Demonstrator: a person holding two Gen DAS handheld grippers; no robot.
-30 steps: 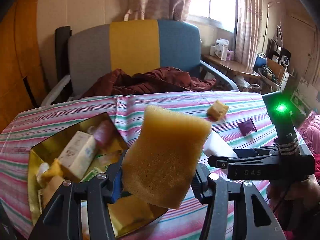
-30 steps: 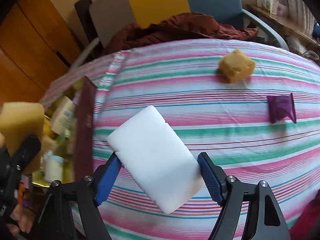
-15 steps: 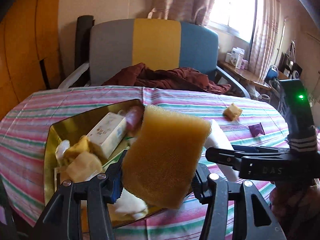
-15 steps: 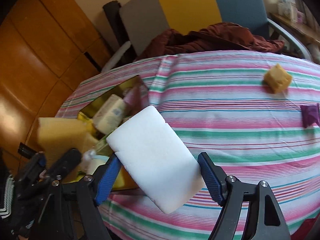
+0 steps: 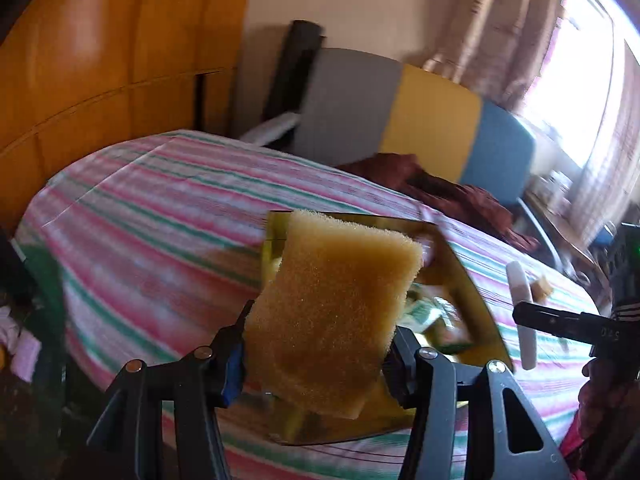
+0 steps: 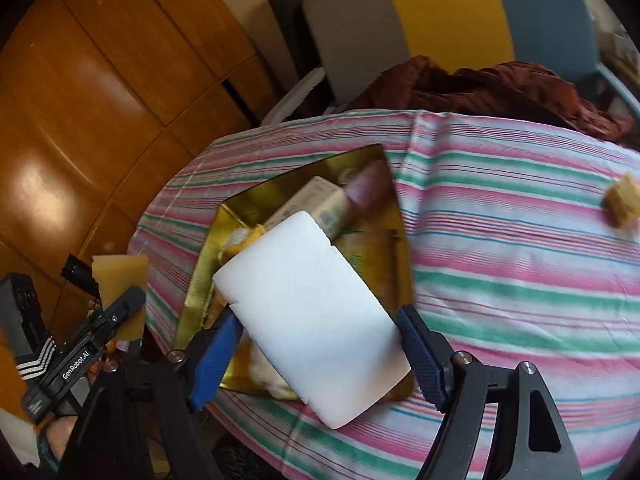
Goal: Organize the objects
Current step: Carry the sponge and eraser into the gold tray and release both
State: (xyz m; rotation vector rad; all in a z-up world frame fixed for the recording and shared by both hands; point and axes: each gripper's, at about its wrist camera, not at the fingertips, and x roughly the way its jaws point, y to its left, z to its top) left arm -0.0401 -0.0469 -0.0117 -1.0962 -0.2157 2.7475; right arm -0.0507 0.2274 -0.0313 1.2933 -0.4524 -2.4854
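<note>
My left gripper (image 5: 318, 350) is shut on a yellow-brown sponge (image 5: 332, 308) and holds it in the air at the near-left corner of a gold tray (image 5: 472, 304). My right gripper (image 6: 320, 344) is shut on a white foam block (image 6: 308, 320) and holds it above the near part of the same gold tray (image 6: 400, 248). The tray holds a cream soap box (image 6: 316, 200) and several small items. The right gripper with the white block also shows in the left wrist view (image 5: 524, 320); the left gripper with its sponge also shows in the right wrist view (image 6: 120, 280).
The tray lies on a round table with a striped cloth (image 6: 520, 264). A small yellow sponge piece (image 6: 622, 204) lies at the table's right. A grey, yellow and blue chair (image 6: 440, 24) with a maroon cloth (image 6: 500, 88) stands behind. Wooden panels (image 6: 100, 100) are at the left.
Both grippers have swung left with their loads. The tray now sits under the white block, and the left gripper points over the table's left part. The purple packet is out of view.
</note>
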